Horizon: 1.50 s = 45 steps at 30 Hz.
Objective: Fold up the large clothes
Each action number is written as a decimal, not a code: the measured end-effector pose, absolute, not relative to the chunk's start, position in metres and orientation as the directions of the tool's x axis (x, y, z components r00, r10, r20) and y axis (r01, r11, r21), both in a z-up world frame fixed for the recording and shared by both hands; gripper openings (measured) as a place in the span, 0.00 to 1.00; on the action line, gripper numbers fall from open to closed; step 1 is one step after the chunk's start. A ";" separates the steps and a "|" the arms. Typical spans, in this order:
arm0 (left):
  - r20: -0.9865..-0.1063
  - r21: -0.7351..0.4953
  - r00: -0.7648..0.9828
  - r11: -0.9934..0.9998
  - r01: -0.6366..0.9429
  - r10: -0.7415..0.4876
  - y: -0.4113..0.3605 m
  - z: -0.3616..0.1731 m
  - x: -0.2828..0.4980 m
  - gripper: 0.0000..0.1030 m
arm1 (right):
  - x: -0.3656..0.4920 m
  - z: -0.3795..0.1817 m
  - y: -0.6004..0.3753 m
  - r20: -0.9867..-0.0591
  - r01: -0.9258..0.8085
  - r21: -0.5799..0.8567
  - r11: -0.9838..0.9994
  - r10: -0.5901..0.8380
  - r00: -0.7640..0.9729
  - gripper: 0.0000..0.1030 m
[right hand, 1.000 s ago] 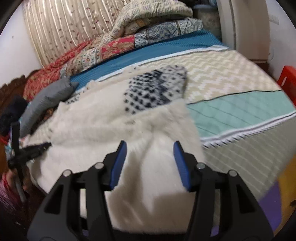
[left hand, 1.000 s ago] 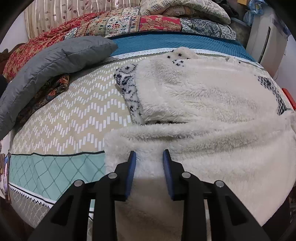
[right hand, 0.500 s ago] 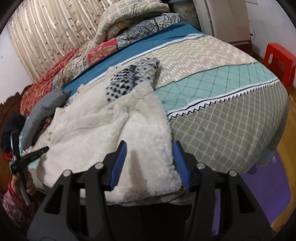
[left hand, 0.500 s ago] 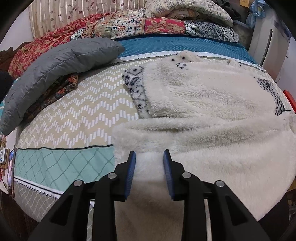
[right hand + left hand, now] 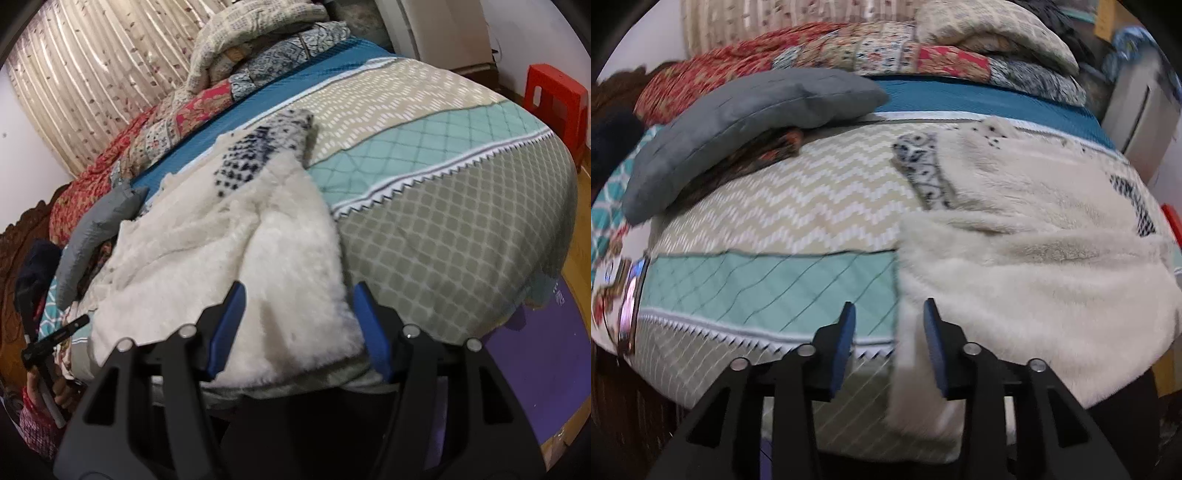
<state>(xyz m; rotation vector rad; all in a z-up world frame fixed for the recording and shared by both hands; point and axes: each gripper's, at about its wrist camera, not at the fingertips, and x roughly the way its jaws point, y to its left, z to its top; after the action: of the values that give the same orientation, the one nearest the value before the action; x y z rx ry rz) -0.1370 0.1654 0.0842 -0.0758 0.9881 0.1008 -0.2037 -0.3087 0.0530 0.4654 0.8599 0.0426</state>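
Nearest to the onlooker, both grippers are hanging at the foot edge of the bed, each with its blue-padded fingers spread apart and nothing between them. The left gripper [image 5: 888,345] is sitting just outside the left edge of the fleece garment [image 5: 1034,258]: that edge is falling in the gap close to the right-hand pad, while the other pad is standing over the bedspread [image 5: 768,280]. The right gripper [image 5: 297,328] is opening wider, and the garment's near right corner [image 5: 295,325] is lying in its gap, untouched as far as the views show.

Further in, the cream garment is lying spread across the bedspread, its near hem draping over the foot edge. Its long axis is running across the bed from one gripper toward the other, so each gripper is facing one near corner. Judged from these views, the right gripper is the better centred on its corner; the left one is needing a small shift to its right before closing.

Beyond the fold line, patterned sleeves [image 5: 266,147] are lying tucked onto the body. Farther back, a grey pillow [image 5: 746,122] and piled quilts [image 5: 886,55] are resting near the headboard, well apart from the garment.
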 end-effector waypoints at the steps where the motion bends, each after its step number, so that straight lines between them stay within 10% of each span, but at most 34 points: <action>1: -0.839 -0.035 0.542 0.991 -0.128 0.040 0.170 0.084 -0.140 0.00 | -0.206 0.051 -0.312 -0.721 0.154 0.417 0.896 0.223 0.657 0.57; 19: -0.742 -0.627 0.481 0.736 -0.254 -0.466 0.222 0.031 -0.170 0.00 | -0.230 0.024 -0.340 -0.692 0.217 0.603 0.767 0.369 0.620 0.57; 39: -0.711 -0.676 0.454 0.699 -0.234 -0.536 0.181 0.016 -0.144 0.00 | -0.197 0.007 -0.309 -0.666 0.195 0.678 0.709 0.479 0.572 0.57; 43: -0.716 -0.679 0.426 0.695 -0.237 -0.554 0.189 0.006 -0.147 0.02 | -0.193 0.015 -0.310 -0.653 0.158 0.682 0.714 0.497 0.571 0.16; 45: -0.703 -0.688 0.438 0.694 -0.215 -0.561 0.191 0.013 -0.150 0.05 | -0.194 0.025 -0.311 -0.642 0.125 0.680 0.723 0.503 0.579 0.13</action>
<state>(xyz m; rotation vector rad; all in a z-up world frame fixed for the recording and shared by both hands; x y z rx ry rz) -0.1500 0.1914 0.0128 -0.8154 1.1267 -0.2472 -0.1941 -0.3115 0.0246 0.7547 0.9472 0.2472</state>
